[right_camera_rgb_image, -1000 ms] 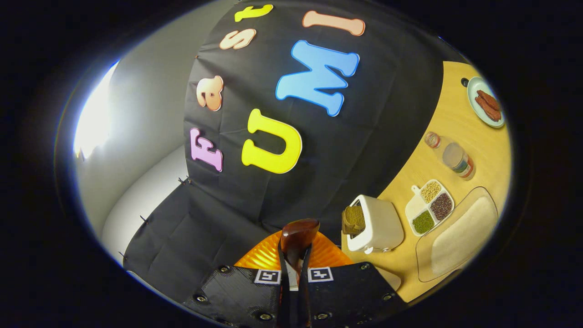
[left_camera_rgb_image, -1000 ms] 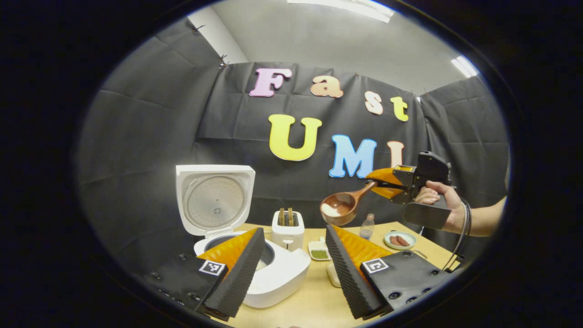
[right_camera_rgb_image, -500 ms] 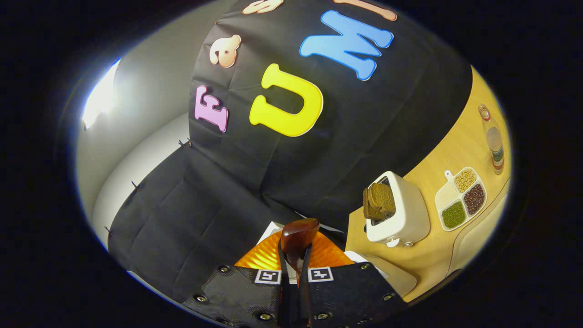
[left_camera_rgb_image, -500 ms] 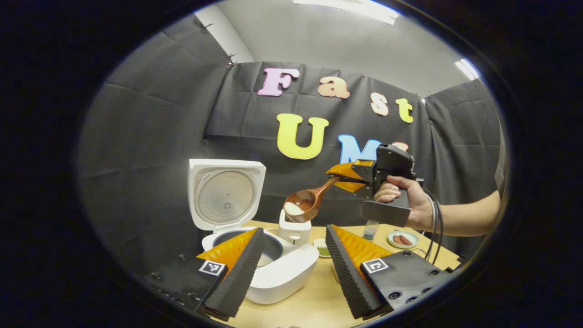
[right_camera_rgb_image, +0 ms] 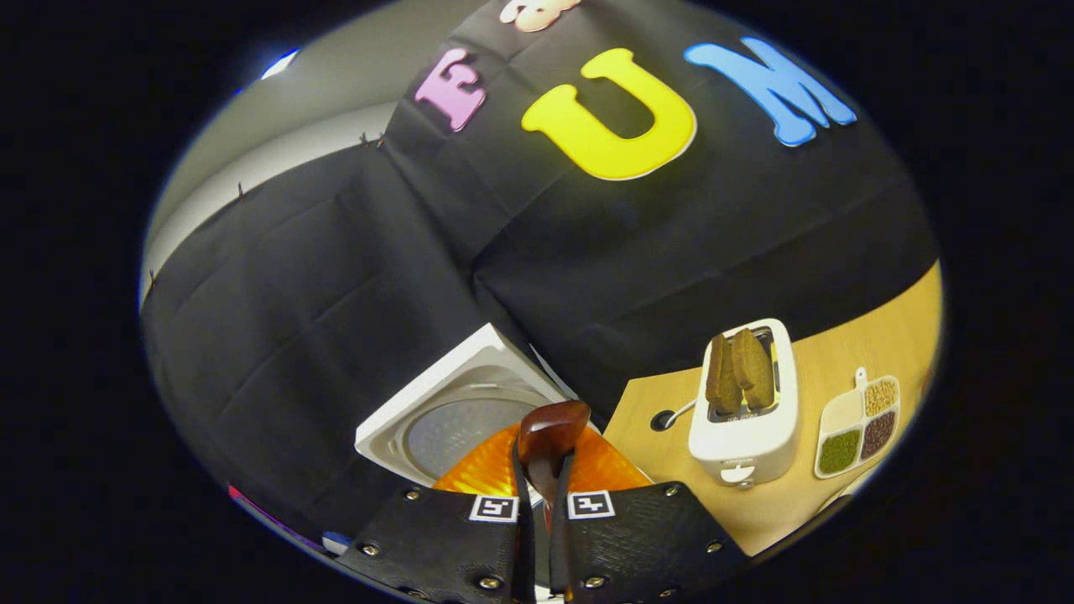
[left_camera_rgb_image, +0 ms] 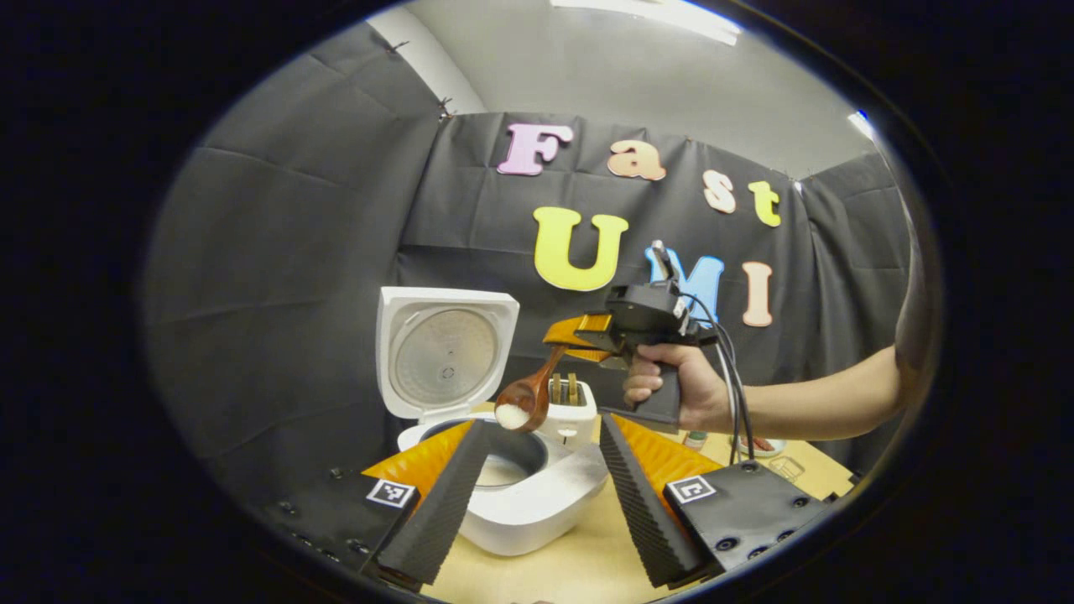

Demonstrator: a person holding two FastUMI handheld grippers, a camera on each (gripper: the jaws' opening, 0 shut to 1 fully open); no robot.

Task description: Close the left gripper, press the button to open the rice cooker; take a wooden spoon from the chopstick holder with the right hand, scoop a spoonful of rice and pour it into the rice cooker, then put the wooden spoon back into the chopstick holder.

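Observation:
The white rice cooker [left_camera_rgb_image: 537,495] stands on the table with its lid [left_camera_rgb_image: 443,352] raised upright; its pot shows some white at the bottom. My left gripper [left_camera_rgb_image: 537,478] hangs open in front of it, holding nothing. Farther off, a hand holds my right gripper [left_camera_rgb_image: 579,335], shut on the handle of a wooden spoon [left_camera_rgb_image: 524,403]. The spoon's bowl carries white rice and hovers over the cooker's pot. In the right gripper view the right gripper [right_camera_rgb_image: 541,470] pinches the spoon [right_camera_rgb_image: 550,432], and the cooker lid [right_camera_rgb_image: 457,415] lies just beyond it.
A white toaster [right_camera_rgb_image: 742,411] with two brown slices stands right of the cooker, also seen as the toaster [left_camera_rgb_image: 569,411] behind the spoon. A divided dish of beans [right_camera_rgb_image: 860,424] sits further right on the wooden table [right_camera_rgb_image: 663,453]. The person's forearm [left_camera_rgb_image: 805,407] reaches in from the right.
The right gripper has carried the rice-filled spoon leftward and down, from beside the toaster to over the cooker's pot. The left gripper stays open and has shifted only slightly.

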